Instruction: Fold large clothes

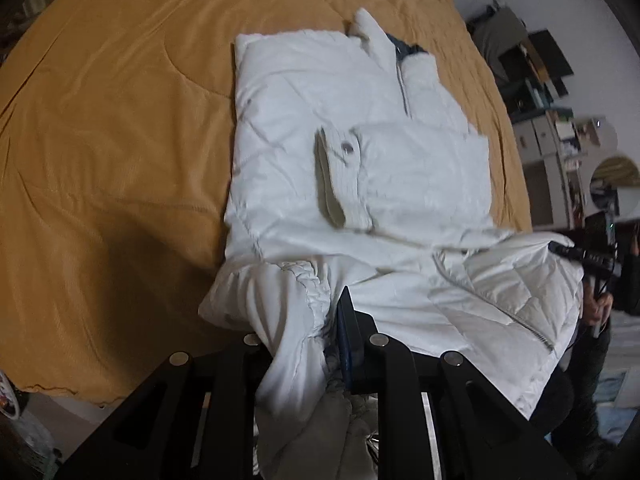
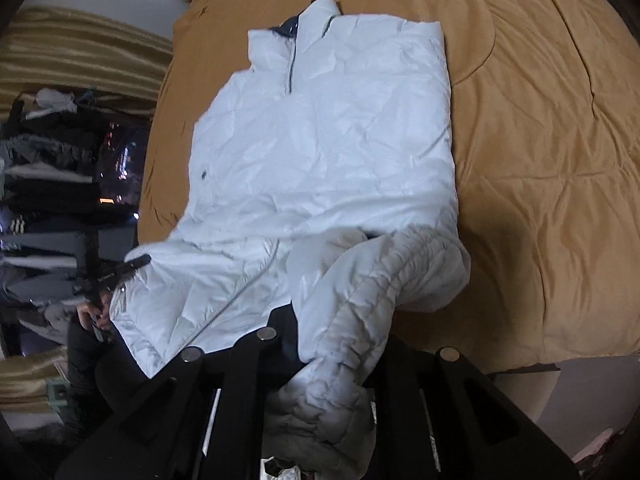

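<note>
Nearest the cameras, the left tool (image 1: 320,344) and the right tool (image 2: 320,360) are each clamped tight on a bottom corner of the white jacket (image 1: 320,128), the hem lifted off the bed (image 1: 100,120). Beyond that the jacket lies zipped and front up, a sleeve (image 1: 400,168) already folded across the chest, so I judge the sleeve folds done and the hem-to-collar fold only begun. Its long axis runs away from the person, collar (image 1: 376,36) pointing to the far side.
</note>
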The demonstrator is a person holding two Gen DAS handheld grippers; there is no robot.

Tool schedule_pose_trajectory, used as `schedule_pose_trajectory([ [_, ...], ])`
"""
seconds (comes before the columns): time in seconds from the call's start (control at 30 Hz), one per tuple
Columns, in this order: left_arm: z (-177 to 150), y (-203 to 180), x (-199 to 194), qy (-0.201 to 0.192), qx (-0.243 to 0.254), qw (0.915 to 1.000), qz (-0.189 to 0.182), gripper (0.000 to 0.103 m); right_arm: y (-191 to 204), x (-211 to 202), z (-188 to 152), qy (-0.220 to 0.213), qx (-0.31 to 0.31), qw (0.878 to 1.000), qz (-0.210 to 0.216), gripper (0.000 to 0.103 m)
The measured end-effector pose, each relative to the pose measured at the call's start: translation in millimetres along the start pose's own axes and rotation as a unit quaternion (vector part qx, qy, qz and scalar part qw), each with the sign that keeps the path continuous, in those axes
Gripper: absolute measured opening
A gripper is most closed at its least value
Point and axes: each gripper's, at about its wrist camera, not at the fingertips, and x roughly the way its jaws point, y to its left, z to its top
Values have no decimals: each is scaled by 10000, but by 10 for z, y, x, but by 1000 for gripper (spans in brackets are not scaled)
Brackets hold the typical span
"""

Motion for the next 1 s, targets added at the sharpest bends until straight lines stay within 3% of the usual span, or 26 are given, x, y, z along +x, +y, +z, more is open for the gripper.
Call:
schedule_pose_trajectory([
  [0.17, 1136, 191, 250, -428, -882, 9950, -180, 22, -311, 145, 1055, -513, 921, 9933, 465, 14],
  [0.27, 1762, 298, 606, -496, -1300, 9903, 68, 22, -493, 415, 1668, -882, 1198, 9877, 489, 15],
  [0.37, 2163, 463, 1098, -385, -1705, 9844, 192, 23, -725, 808, 2089, -1061, 1570, 9809, 430, 18],
  [0.47, 2333, 692, 1476, -602, -2393, 9690, -122, 23, -1027, 1237, 2312, -1065, 2045, 9711, 616, 18],
  [0.53, 2340, 755, 1587, -793, -2585, 9626, -183, 23, -1192, 1403, 2326, -1080, 2223, 9638, 1005, 20],
  [0.67, 2300, 693, 1605, -979, -2345, 9672, -59, 23, -1316, 1408, 2293, -972, 2170, 9569, 1669, 27],
  [0.73, 2275, 671, 1605, -1009, -2323, 9674, -51, 23, -1288, 1224, 2184, -1023, 1968, 9586, 1783, 36],
  [0.77, 2274, 673, 1611, -1017, -2336, 9670, -19, 23, -1260, 1108, 2084, -1086, 1867, 9600, 1781, 41],
  [0.8, 2283, 661, 1615, -1013, -2326, 9673, 53, 23, -1229, 998, 1971, -1222, 1790, 9599, 1779, 61],
  [0.83, 2289, 639, 1600, -1016, -2316, 9674, 131, 23, -1189, 900, 1858, -1425, 1698, 9599, 1716, 92],
  [0.87, 2250, 560, 1554, -1036, -2324, 9669, 205, 23, -1117, 739, 1709, -1724, 1534, 9593, 1629, 103],
  [0.93, 2269, 490, 1570, -1058, -2247, 9677, 428, 23, -915, 531, 1498, -2189, 1130, 9604, 1302, 103],
  [1.0, 2279, 407, 1582, -1074, -2084, 9698, 673, 23, -584, 459, 1344, -2365, 674, 9666, 720, 103],
])
